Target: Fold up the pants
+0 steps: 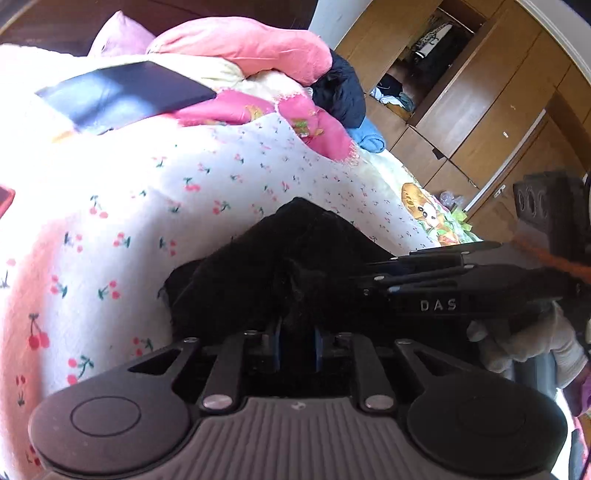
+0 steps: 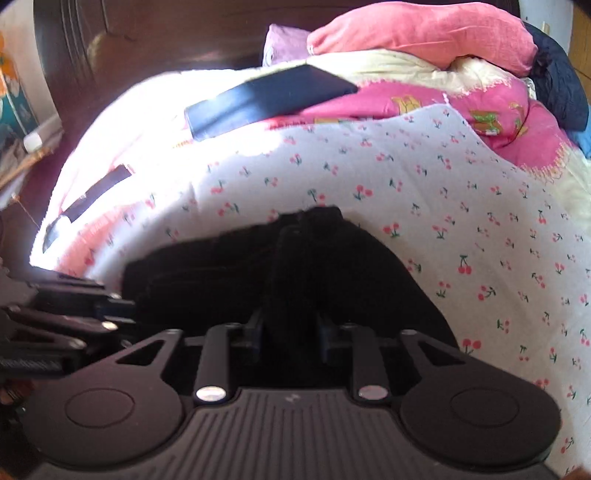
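Observation:
The black pants [image 1: 291,266] lie bunched on a white cherry-print sheet [image 1: 155,206], rising to a peak in front of my left gripper [image 1: 297,349]. Its blue pads [image 1: 275,350] stand close together with black cloth pinched between them. My right gripper [image 1: 369,282] comes in from the right, beside the same bunch. In the right wrist view the pants [image 2: 310,266] fill the space ahead of my right gripper [image 2: 291,328], and a thick fold runs between its dark fingers [image 2: 256,332], which press on it. The left gripper [image 2: 118,306] shows at the left edge, against the cloth.
A flat dark blue folded item [image 2: 266,99] rests further up the bed on a pink quilt [image 2: 498,122]. Pink pillows [image 1: 243,44] and dark clothes [image 1: 343,96] are piled behind it. A wooden wardrobe [image 1: 480,110] stands to the right; a dark headboard [image 2: 147,33] is behind.

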### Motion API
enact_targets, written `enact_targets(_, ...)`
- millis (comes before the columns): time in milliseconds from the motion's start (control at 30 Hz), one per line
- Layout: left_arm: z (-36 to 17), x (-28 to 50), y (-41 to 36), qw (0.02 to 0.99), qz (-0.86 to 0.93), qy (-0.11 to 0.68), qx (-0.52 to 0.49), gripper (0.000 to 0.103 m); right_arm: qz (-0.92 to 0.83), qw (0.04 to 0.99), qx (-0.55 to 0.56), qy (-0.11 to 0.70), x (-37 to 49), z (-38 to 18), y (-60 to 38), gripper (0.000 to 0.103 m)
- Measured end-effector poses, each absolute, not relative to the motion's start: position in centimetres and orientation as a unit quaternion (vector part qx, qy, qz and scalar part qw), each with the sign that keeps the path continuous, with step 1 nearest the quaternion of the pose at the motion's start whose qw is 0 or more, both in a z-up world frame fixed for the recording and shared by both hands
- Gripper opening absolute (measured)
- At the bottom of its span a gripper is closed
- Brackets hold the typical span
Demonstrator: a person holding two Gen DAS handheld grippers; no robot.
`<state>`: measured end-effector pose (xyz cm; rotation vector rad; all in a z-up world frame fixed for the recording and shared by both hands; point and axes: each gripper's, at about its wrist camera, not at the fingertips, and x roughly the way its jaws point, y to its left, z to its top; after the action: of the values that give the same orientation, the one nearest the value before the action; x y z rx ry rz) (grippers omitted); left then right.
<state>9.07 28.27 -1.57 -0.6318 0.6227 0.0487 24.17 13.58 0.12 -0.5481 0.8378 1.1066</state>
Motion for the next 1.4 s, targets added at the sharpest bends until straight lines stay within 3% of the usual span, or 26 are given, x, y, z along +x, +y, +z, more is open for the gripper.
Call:
enact_targets(67,-1.0,8.0,28.4,0.909,0.016,0.293,-0.296,0.039,0.487,0.747,-0.247,0.380,24.1,0.4,12.7,0.051)
enact_targets(333,2.8,5.7,28.0,0.958,0.058,0.253,-0.123,0.049,0.403,0.820,-0.247,0.323,15.9,5.5,4.9,0.051)
enact_targets(433,3.8,6.0,27.2,0.967,0.024,0.235,-0.096,0.059,0.385,0.820,-0.254,0.339,11.7,4.7,2.2,0.051)
enact_targets(633,1.2,10.7,25.5,0.947,-0.009,0.313,-0.065,0.059,0.371,0.816,-0.243,0.371,10.0,1.0,2.0,0.045)
enact_targets(700,0.4,11.0,25.1,0.942,0.009,0.336,-0.019,0.053,0.364,0.812,-0.277,0.362,9.7,-0.3,2.0,0.036)
enact_targets(800,0.2,10.7,25.8,0.936,-0.005,0.351,-0.019,0.050,0.364,0.819,-0.214,0.388,11.3,-0.2,-0.4,0.028)
enact_targets(900,1.0,10.3,25.4,0.937,0.002,0.350,-0.011,0.050,0.362,0.820,-0.131,0.423,12.3,1.0,-2.9,0.030)
enact_targets(1167,5.3,9.2,22.1,0.963,-0.017,0.267,-0.017,0.050,0.291,0.880,-0.026,0.375,17.4,6.8,-11.1,0.036)
enact_targets(1267,5.1,10.6,18.9,0.966,-0.070,0.249,0.000,0.050,0.251,0.878,-0.038,0.406,22.0,5.7,-12.3,0.038)
enact_targets(1400,1.6,13.3,16.0,0.947,-0.081,0.308,0.037,0.051,0.253,0.827,-0.055,0.499,24.9,2.3,-13.1,0.036)
